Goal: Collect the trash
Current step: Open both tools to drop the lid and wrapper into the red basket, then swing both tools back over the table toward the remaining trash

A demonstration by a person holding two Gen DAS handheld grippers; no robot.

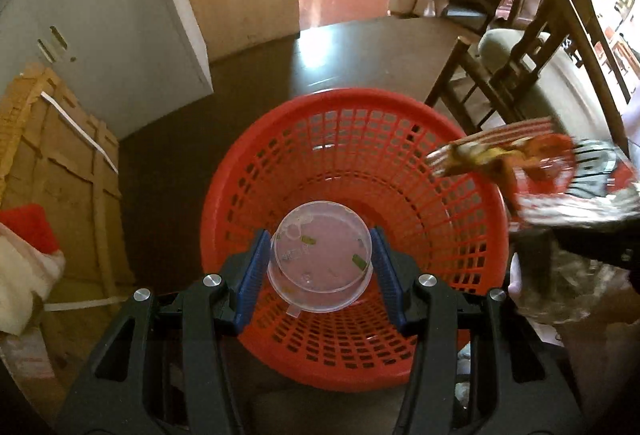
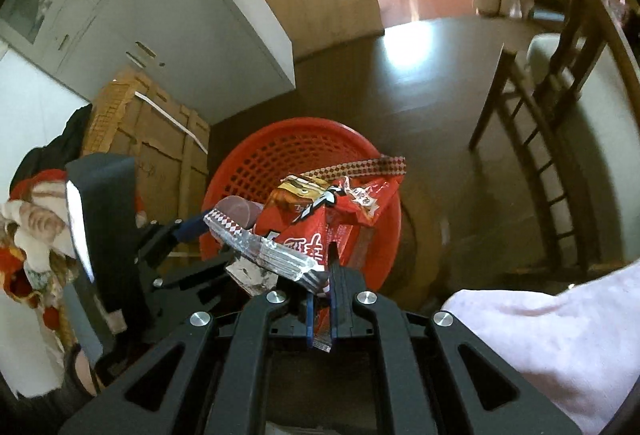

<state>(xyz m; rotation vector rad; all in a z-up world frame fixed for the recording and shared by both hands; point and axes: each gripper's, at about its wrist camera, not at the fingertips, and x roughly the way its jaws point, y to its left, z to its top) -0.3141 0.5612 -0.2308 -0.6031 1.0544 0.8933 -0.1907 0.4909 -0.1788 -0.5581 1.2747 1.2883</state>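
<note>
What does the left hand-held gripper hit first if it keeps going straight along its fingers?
Likely the inside of the red mesh basket: the left hand-held gripper, shut on a clear plastic cup, points into its open mouth. Depth is unclear.

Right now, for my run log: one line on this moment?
left gripper: shut on clear round plastic cup | right gripper: shut on red snack wrapper | both above red mesh plastic basket

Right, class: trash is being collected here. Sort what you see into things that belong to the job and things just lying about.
Part of the job:
- red basket
- clear plastic cup, gripped by the left gripper
- red snack wrapper, pinched by the right gripper

Just lying about:
- cardboard box
- white cabinet
- wooden chair
- pink cloth
</note>
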